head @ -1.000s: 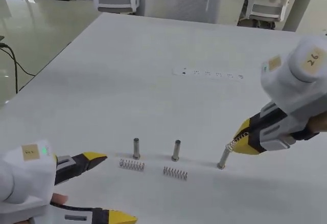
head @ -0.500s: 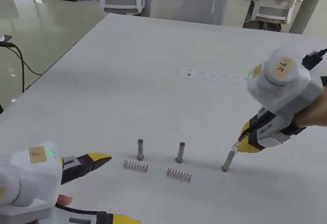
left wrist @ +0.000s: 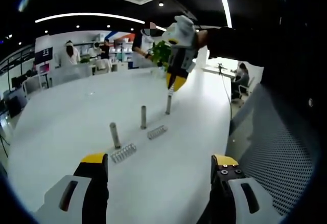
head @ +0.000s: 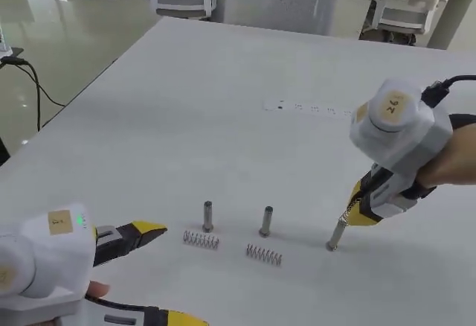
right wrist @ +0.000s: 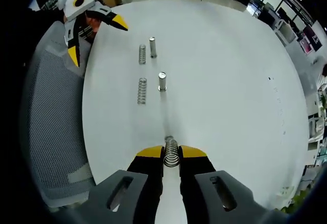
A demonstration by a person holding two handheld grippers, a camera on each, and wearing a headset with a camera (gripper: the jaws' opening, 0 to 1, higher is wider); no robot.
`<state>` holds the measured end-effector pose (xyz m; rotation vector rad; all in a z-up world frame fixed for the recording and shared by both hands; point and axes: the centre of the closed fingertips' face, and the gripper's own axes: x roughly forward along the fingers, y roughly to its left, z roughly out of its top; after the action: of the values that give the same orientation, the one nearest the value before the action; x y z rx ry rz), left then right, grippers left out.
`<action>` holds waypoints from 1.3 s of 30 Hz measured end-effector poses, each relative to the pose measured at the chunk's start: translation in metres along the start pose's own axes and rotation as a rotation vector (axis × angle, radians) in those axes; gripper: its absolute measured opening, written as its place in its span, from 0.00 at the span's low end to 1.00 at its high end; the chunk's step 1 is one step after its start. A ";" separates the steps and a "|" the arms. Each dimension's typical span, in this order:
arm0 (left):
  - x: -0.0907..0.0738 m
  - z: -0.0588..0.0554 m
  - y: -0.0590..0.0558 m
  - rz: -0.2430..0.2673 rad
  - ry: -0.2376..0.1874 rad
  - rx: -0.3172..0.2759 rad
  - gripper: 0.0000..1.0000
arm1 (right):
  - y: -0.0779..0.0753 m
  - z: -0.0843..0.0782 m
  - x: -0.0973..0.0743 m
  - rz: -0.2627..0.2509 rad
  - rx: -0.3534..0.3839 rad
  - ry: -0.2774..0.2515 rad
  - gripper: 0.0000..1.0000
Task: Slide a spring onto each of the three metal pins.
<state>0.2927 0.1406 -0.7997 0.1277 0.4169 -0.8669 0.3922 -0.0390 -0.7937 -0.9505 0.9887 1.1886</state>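
Three metal pins stand in a row on the white table: left pin [head: 207,216], middle pin [head: 266,221], right pin [head: 335,234]. One loose spring [head: 201,240] lies in front of the left pin, another spring [head: 264,254] in front of the middle pin. My right gripper [head: 356,212] is shut on a third spring [right wrist: 171,155], whose lower end meets the top of the right pin [right wrist: 168,139]. My left gripper [left wrist: 159,160] stands open near the table's front left, with nothing between its jaws.
The white table [head: 223,117] stretches far behind the pins. A flush power strip [head: 309,108] sits in its surface behind them. Chairs [head: 279,6] stand at the far edge. A black cable [head: 33,80] hangs over the floor at left.
My right gripper has tipped more upright and come closer over the right pin with the spring. The left gripper has hardly moved; the head camera shifted a little.
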 end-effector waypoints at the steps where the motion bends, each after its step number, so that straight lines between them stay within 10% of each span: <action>1: 0.000 0.000 0.000 0.000 0.000 0.000 0.79 | 0.000 0.000 0.001 0.001 -0.001 0.003 0.09; 39: 0.000 0.002 -0.002 -0.002 0.008 0.001 0.76 | -0.001 -0.008 0.060 0.025 0.020 0.056 0.09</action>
<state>0.2916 0.1390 -0.7974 0.1319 0.4238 -0.8684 0.3984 -0.0300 -0.8530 -0.9623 1.0580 1.1756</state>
